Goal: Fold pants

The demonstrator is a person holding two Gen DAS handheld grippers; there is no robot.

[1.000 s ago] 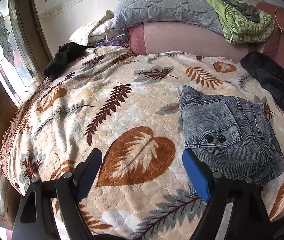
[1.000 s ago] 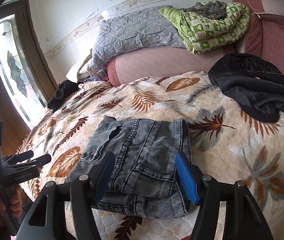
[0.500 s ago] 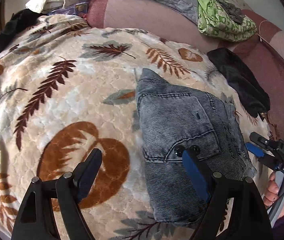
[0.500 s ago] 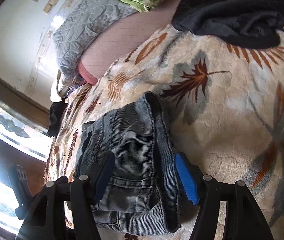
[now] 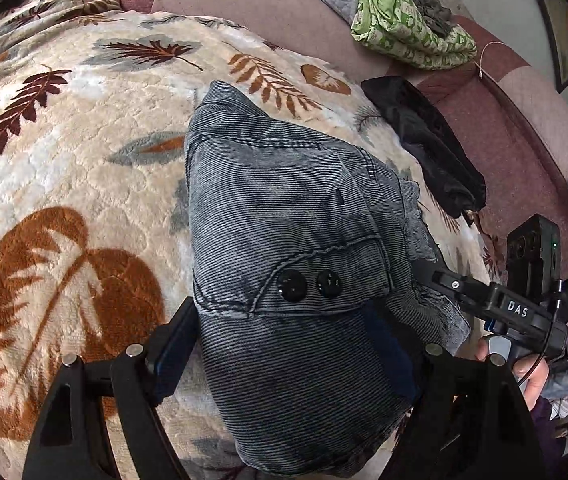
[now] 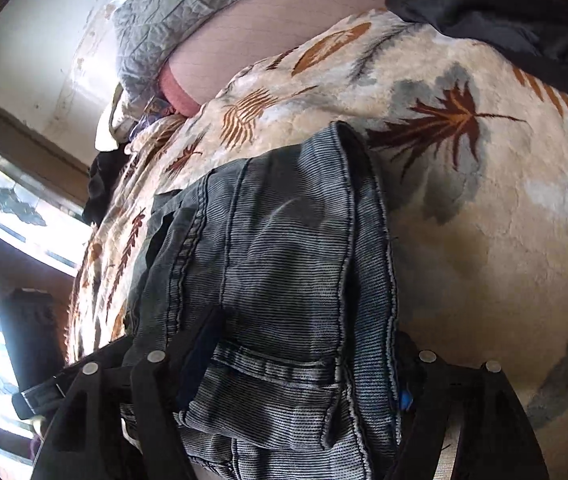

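The folded grey denim pants [image 5: 284,248] lie on the leaf-print blanket [image 5: 67,184], two black buttons facing up. My left gripper [image 5: 284,344] is open, its jaws straddling the near end of the bundle; one blue pad sits partly under the fabric. In the right wrist view the pants [image 6: 284,264] fill the centre, and my right gripper [image 6: 300,364] is open with its jaws on either side of the bundle's end. The right gripper also shows in the left wrist view [image 5: 496,304], held by a hand at the bundle's right edge.
A black garment [image 5: 424,140] lies on the blanket to the right of the pants. A green patterned cloth [image 5: 408,28] and grey quilt rest on the pink headboard cushion [image 5: 243,0]. A window is on the left [image 6: 3,208].
Both grippers have moved in close to the folded pants, and now straddle opposite ends of the bundle. Both stay open. The pants have not visibly shifted.
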